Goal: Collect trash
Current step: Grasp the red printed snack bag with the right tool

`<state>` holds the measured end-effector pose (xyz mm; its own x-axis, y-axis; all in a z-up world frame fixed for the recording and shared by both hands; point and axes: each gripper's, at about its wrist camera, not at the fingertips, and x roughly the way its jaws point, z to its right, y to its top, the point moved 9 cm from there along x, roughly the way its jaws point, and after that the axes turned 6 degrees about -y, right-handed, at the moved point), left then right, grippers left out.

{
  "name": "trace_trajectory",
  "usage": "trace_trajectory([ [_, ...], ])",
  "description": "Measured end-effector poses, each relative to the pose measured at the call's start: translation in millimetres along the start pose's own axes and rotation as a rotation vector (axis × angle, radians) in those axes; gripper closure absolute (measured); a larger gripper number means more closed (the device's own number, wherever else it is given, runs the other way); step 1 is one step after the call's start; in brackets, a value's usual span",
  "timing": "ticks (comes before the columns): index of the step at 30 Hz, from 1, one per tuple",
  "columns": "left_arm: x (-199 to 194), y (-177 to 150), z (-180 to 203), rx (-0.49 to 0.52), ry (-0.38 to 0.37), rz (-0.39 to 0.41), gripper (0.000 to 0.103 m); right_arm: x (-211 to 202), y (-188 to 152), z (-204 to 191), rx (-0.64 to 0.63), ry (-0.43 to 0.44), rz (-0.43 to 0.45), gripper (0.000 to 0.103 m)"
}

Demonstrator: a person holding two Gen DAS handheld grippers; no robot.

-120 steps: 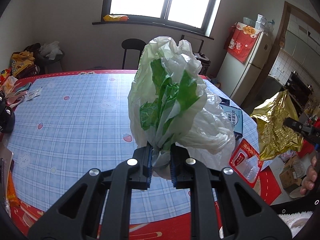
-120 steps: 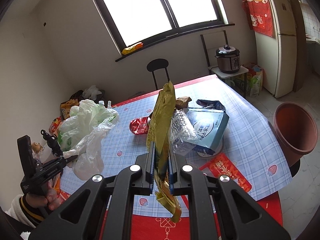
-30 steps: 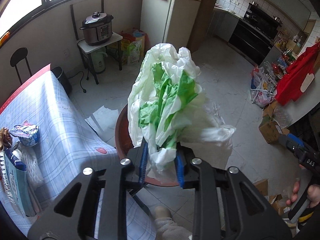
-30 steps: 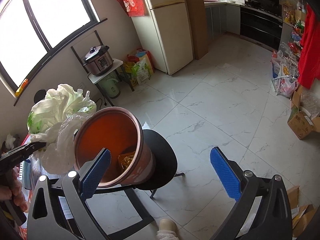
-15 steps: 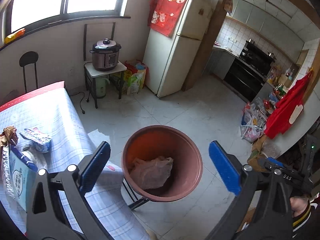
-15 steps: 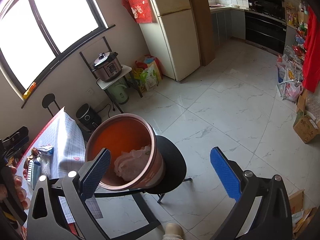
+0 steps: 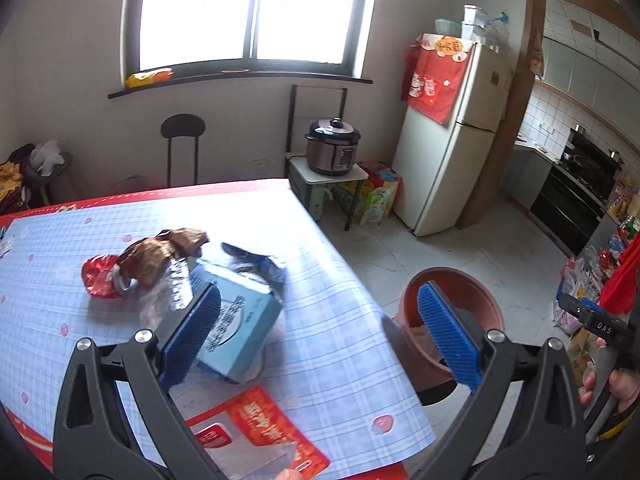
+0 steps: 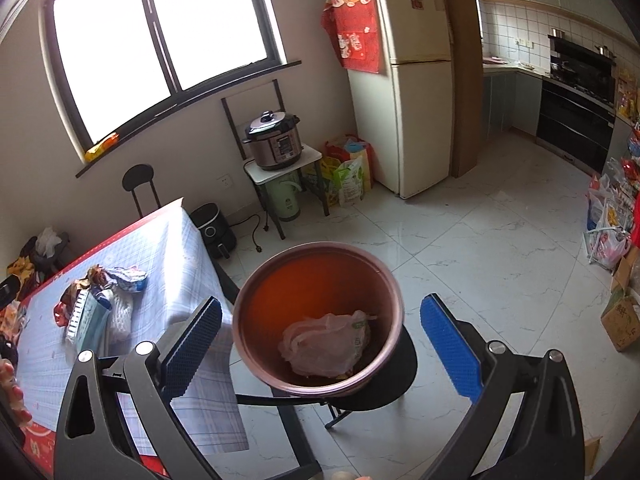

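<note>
A brown bin (image 8: 256,320) stands on a black stool (image 8: 396,376) beside the table; a white and green plastic bag (image 8: 326,346) lies inside it. The bin also shows in the left wrist view (image 7: 452,280). My right gripper (image 8: 318,348) is open and empty above the bin. My left gripper (image 7: 318,338) is open and empty over the table's right edge. Trash lies on the table (image 7: 340,344): a light blue box (image 7: 240,324), a brown wrapper (image 7: 160,252), a red wrapper (image 7: 96,276), a red packet (image 7: 264,432) and a blue wrapper (image 7: 256,260).
A fridge (image 7: 444,148) stands at the back right. A pressure cooker (image 7: 332,146) sits on a small side table. A black chair (image 7: 182,140) stands under the window. Bags and cardboard boxes (image 8: 620,316) line the floor at the right.
One second ago my left gripper held the plastic bag over the bin; it let go and the bag dropped in. The left gripper has since swung back toward the table. The right gripper stays open.
</note>
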<state>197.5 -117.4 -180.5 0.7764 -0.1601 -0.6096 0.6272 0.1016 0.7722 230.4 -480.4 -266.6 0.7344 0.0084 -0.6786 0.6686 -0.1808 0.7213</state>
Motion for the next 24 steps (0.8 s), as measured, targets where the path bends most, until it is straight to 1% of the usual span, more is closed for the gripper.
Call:
trace_trajectory([
  [4, -24, -25, -50, -0.045, 0.059, -0.010, 0.006, 2, -17, -55, -0.063, 0.054, -0.040, 0.005],
  [7, -39, -44, -89, -0.097, 0.073, -0.020, 0.005, -1, -29, -102, -0.115, 0.107, -0.068, 0.005],
  [9, -49, -56, -113, -0.130, 0.079, -0.024, 0.005, -3, -39, -135, -0.158, 0.153, -0.085, 0.005],
  [11, -57, -67, -136, -0.158, 0.093, -0.027, 0.006, -3, -48, -170, -0.206, 0.223, -0.104, 0.005],
  [15, -71, -85, -176, -0.219, 0.099, -0.023, 0.005, 5, -72, -232, -0.261, 0.349, -0.185, 0.005],
  [17, -76, -93, -193, -0.249, 0.094, -0.017, 0.005, 12, -90, -260, -0.297, 0.391, -0.233, 0.005],
  [19, -77, -101, -214, -0.295, 0.111, -0.028, 0.005, 21, -108, -285, -0.332, 0.432, -0.290, 0.005],
  [21, -78, -109, -231, -0.343, 0.101, -0.036, 0.006, 32, -127, -305, -0.358, 0.441, -0.354, 0.005],
  [24, -76, -117, -246, -0.379, 0.089, -0.055, 0.006, 44, -152, -316, -0.379, 0.406, -0.453, 0.006],
])
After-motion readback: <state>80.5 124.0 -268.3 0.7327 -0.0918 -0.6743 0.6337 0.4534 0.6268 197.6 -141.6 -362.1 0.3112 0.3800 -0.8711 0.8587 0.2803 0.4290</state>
